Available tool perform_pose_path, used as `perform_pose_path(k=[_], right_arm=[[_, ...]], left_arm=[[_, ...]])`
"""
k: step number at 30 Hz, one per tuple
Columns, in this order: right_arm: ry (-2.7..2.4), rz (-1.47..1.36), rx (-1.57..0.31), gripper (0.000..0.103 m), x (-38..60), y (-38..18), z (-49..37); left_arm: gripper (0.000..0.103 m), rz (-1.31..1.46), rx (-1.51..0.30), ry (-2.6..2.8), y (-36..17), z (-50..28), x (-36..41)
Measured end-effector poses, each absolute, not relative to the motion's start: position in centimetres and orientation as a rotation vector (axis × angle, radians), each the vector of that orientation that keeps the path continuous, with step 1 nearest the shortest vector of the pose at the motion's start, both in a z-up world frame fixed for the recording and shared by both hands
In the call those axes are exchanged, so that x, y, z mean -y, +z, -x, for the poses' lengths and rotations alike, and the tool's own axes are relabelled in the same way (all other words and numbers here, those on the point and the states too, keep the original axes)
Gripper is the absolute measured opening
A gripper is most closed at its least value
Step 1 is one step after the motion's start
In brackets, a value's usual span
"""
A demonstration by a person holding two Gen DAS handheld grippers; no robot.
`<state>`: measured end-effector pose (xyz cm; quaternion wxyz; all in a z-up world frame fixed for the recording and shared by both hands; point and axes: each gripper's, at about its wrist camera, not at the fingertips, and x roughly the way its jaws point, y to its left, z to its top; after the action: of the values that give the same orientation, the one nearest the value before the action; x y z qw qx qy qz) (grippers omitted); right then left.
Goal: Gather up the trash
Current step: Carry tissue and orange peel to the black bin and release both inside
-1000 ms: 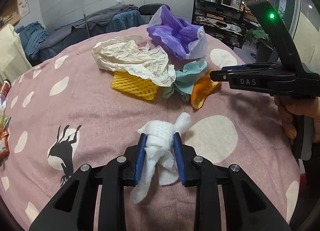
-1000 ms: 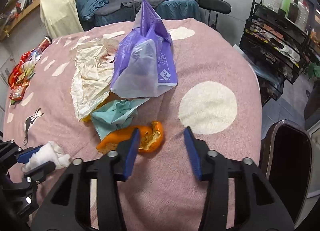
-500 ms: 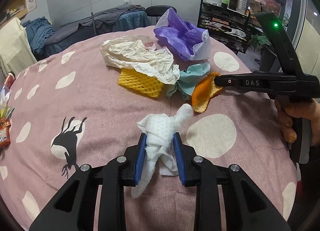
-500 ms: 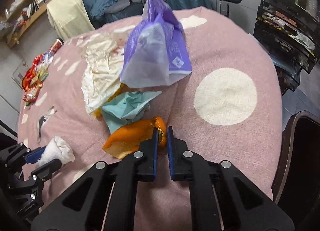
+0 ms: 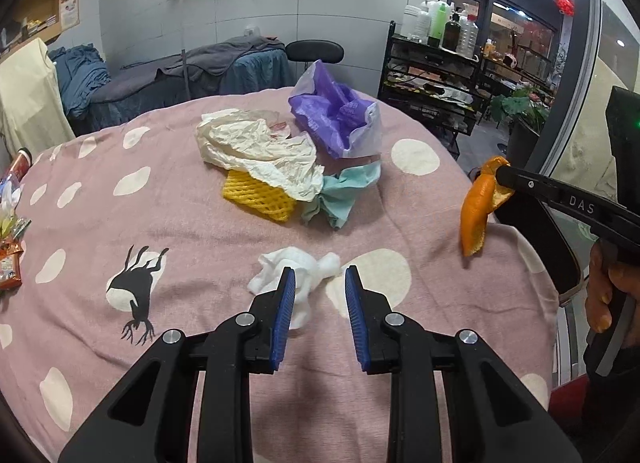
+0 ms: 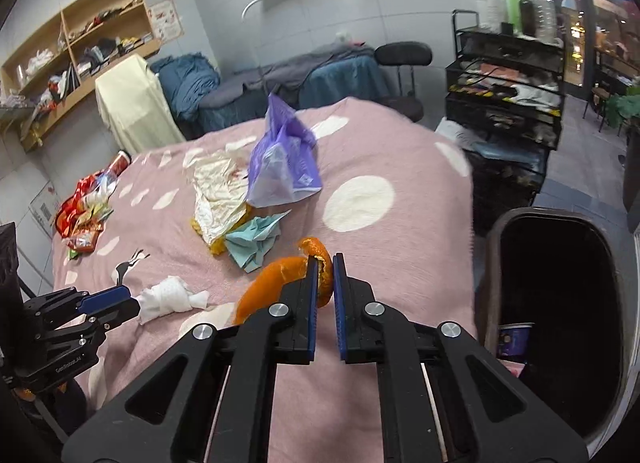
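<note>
My right gripper [image 6: 326,263] is shut on a curled orange peel [image 6: 276,283] and holds it off the pink spotted tablecloth [image 6: 400,151]. In the left wrist view that peel [image 5: 474,215] hangs from the right gripper's tips [image 5: 500,171] at the table's right edge. My left gripper [image 5: 320,287] stands open just above the cloth. A crumpled white tissue [image 5: 296,265] lies on the cloth at its fingertips, partly behind the left finger, and the right pad is clear of it. In the right wrist view the tissue [image 6: 172,299] lies just past the left gripper [image 6: 134,303].
Further back on the cloth lie a purple plastic bag [image 5: 336,119], crumpled cream paper [image 5: 256,143], a yellow foam net [image 5: 256,195] and a teal tissue [image 5: 344,195]. Snack wrappers [image 6: 84,215] sit at the left edge. A dark open bin [image 6: 540,215] stands by the table's right side.
The right gripper closed on the orange peel and lifted it off the cloth toward the right. The left gripper drew back and up; the tissue now lies ahead of its fingers, no longer pinched.
</note>
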<state>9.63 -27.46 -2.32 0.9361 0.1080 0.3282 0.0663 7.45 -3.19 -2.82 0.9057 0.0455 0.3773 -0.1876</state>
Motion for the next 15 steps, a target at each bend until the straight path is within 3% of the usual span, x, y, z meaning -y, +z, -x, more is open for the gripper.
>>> perform_pose_path(k=[9,15], right_arm=[[-0.025,-0.26,-0.573,0.009,33.5,-0.5,-4.6],[-0.131,-0.282,-0.54,0.009,37.2,-0.2,-2.1]], left_arm=[[0.018,-0.143,-0.711,-0.468,-0.9,-6.5,7.0],[0.018,-0.051,-0.736,-0.423,0.5,-8.8,3.7]])
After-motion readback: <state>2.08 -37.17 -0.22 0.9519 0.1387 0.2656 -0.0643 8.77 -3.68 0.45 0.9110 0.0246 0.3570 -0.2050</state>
